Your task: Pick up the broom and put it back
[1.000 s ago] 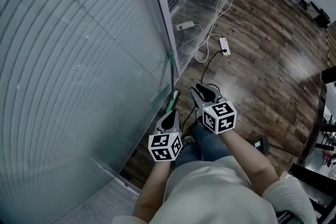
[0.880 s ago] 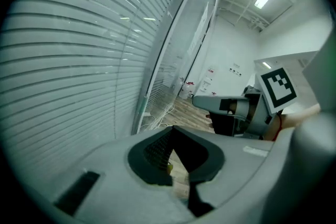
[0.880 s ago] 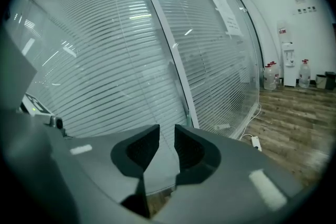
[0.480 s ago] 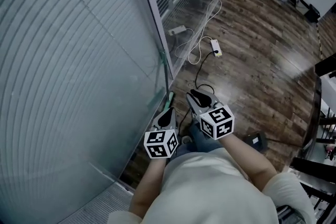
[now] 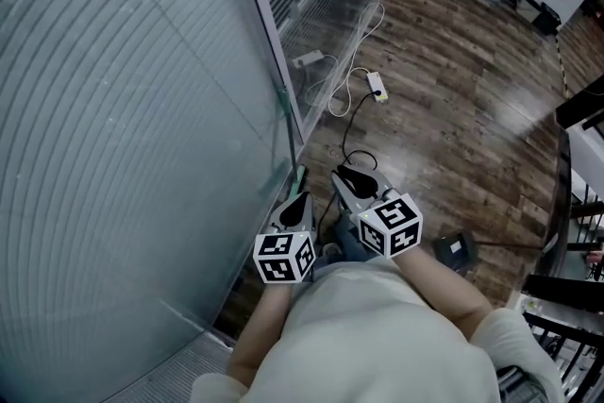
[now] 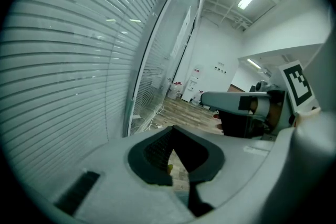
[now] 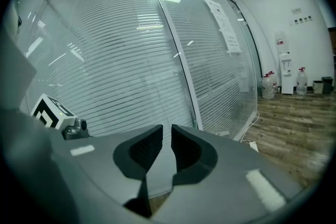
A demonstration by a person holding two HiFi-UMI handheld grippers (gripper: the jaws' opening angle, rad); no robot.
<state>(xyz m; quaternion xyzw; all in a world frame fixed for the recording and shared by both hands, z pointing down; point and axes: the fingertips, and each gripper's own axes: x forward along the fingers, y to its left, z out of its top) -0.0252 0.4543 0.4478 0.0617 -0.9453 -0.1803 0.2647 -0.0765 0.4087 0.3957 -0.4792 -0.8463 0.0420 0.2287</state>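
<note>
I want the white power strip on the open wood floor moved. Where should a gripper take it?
Pinch the power strip at mid-length across its narrow width, coming straight down: it lies flat on the floor, long and slim, and cables run off near its ends.

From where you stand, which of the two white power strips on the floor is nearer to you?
The power strip lying out on the open wooden floor; the other strip lies farther off, close by the glass wall.

Power strip (image 5: 377, 88) on wooden floor (image 5: 453, 137)
</note>
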